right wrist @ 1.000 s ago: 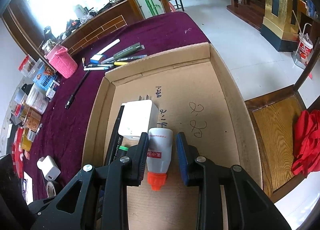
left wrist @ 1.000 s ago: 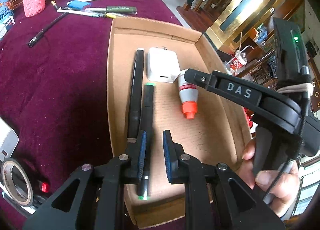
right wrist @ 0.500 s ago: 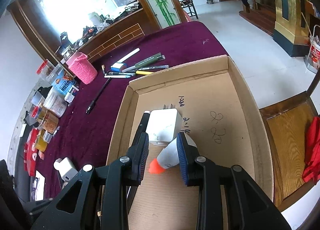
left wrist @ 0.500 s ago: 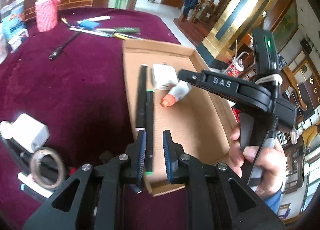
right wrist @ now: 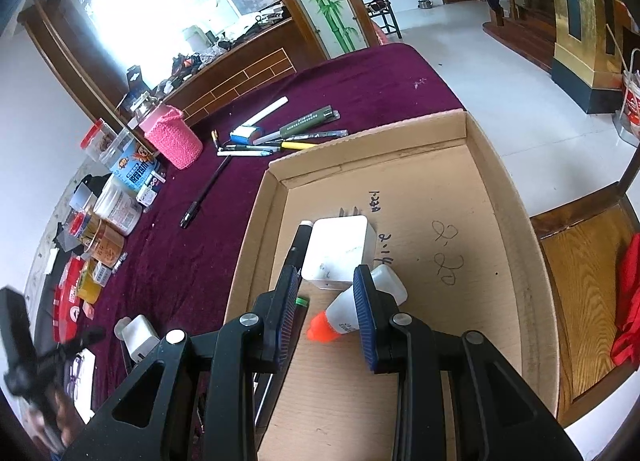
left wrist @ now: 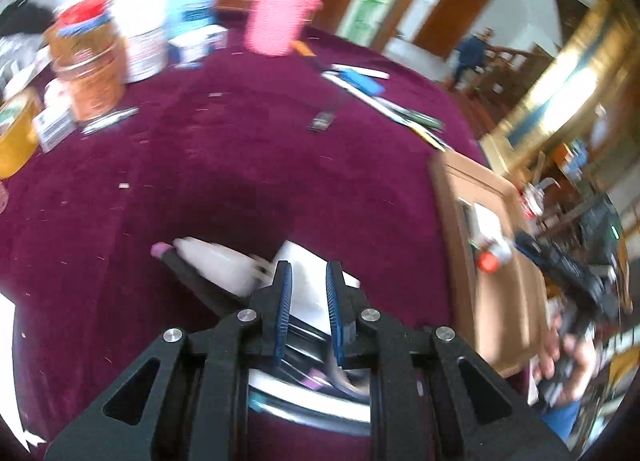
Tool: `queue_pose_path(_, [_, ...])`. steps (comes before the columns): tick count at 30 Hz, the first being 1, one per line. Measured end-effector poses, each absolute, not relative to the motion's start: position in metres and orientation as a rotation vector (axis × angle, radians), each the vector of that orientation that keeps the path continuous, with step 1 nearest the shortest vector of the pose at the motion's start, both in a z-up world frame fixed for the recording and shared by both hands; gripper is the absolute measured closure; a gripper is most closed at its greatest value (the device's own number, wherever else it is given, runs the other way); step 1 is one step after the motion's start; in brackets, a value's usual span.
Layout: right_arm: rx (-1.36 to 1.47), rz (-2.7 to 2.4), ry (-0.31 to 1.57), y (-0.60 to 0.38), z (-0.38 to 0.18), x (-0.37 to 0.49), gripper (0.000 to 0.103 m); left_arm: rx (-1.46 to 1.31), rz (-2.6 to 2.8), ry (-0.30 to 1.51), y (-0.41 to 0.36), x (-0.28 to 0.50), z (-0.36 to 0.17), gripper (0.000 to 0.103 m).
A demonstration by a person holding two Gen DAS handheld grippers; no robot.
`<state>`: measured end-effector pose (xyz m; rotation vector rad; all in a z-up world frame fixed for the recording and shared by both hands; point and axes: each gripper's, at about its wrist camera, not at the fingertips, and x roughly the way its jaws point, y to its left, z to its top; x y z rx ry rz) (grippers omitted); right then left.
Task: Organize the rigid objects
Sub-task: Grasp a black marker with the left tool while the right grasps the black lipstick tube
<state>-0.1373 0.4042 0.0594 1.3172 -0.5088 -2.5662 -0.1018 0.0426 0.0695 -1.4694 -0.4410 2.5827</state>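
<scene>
Change: L claw (left wrist: 307,281) has swung off the box (right wrist: 500,189), now over the worktop (left wrist: 240,165) by loose items at the box's left; view blurred w/ motion. 1 s ago it hung over the pens in the box.
Change, R: glue bottle (right wrist: 360,311) lay straight w/ cap toward camera; now skewed, cap pointing left. R claw (right wrist: 326,313) barely shifted.
Meaning: prob. L side done w/ its pen drop & going for next item; box fill only partway, since many things are left outside.
L claw state: jaws near-closed, narrow gap, nothing gripped.
R claw state: jaws a bit apart, not gripping; bottle lies below/behind right finger, contact unclear.
Next target (guess): white charger (left wrist: 224,269) or white block under L claw; can't tell which.
Box contents: black pen (right wrist: 298,247) along left wall, green-tip pen mostly hidden, white adapter (right wrist: 340,253), glue bottle just beside the adapter.
Bottle look: small, white, orange cap, red label, lying on its side; rigid, easy pinch across body.
Outside: pens (right wrist: 280,137) & pink holder (right wrist: 174,139) beyond box; jars at worktop's far left.
</scene>
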Motion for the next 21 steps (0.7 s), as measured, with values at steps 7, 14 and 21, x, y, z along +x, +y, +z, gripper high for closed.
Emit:
queue_pose_path(7, [1.336, -2.559, -0.517, 0.407, 0.055, -0.139, 0.077, -1.588, 2.589, -0.447, 0.025, -0.129, 0.03, 0.089])
queue_pose_path(14, [1.335, -2.554, -0.506, 0.403, 0.057, -0.137, 0.077, -1.645, 2.542, -0.356, 0.015, -0.105, 0.02, 0.089])
queue_pose_path(21, [1.259, -2.548, -0.483, 0.394, 0.068, -0.13, 0.077, -1.548, 2.574, -0.376, -0.016, -0.055, 0.046, 0.089])
